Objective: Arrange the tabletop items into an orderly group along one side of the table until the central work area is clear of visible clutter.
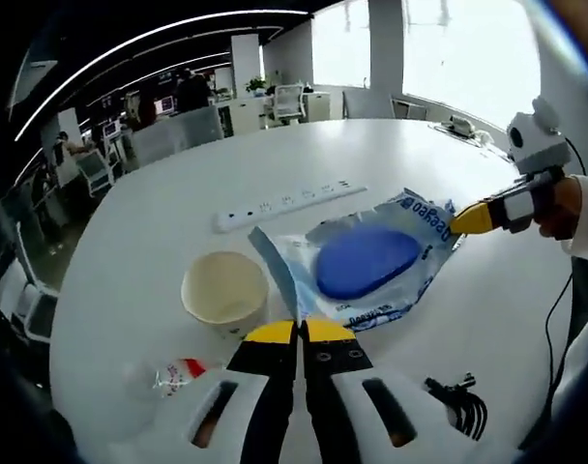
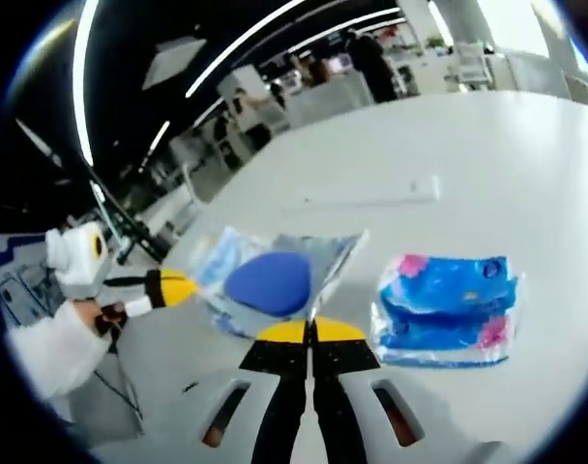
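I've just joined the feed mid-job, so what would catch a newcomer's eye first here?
The clear bag with a blue pad at mid-table, pinched at opposite edges by the left gripper and the right gripper. In the left gripper view a paper cup stands beside it and a white power strip lies beyond. In the right gripper view a blue tissue pack lies beside the bag.

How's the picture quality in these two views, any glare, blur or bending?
Left gripper view: bright windows wash out the top right, and the fisheye curves the white table; the paper cup and blue bag read sharply. Right gripper view: softer overall, the tissue pack slightly blurred, ceiling light strips bent into arcs.
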Demonstrator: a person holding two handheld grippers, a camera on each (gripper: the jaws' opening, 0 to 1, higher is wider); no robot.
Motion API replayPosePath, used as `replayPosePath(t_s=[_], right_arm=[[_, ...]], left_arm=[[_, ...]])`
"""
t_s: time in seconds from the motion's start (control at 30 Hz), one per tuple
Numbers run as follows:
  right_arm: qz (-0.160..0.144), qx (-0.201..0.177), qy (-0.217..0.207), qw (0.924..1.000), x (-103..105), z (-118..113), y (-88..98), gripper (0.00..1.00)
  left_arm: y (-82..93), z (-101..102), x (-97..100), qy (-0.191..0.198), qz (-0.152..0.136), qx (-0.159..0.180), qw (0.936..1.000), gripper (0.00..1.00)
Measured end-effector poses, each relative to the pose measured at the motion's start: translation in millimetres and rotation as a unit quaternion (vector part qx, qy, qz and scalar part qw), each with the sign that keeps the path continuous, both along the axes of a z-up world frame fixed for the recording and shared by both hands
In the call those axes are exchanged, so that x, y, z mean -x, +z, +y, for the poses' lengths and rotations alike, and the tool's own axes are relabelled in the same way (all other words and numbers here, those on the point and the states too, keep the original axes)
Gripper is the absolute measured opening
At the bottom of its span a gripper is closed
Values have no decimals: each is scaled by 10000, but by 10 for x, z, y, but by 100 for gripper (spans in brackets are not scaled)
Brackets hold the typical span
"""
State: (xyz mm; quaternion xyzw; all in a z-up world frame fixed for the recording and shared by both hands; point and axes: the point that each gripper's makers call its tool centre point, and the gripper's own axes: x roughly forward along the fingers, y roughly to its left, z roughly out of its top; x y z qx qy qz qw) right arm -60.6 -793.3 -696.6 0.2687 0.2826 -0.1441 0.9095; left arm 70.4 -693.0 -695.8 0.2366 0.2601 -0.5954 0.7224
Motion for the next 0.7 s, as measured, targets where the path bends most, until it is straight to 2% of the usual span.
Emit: replayPosePath(t_s=[0.1,0.23,0.47,0.6,0.7], right_arm=[[93,92,74,9999,-54,-10,-42,0],[403,383,327,9979,-79,-11,-171,0],[485,217,257,9983,-30,-67,-339,0],[560,306,263,9976,-28,-98,-380,0],[578,216,139,9980,-21,-103,-414,0]], left_arm=[[-62,-26,-10,12,47,-76,10000,0],[-170,-45,-37,-18,16,-230,9997,0],[-266,-46,-23,15,118,-307,9995,0],[-343,-64,0,-109,-13,-428,9990,0],[-360,-65,-11,3,-4,-492,9988,0]])
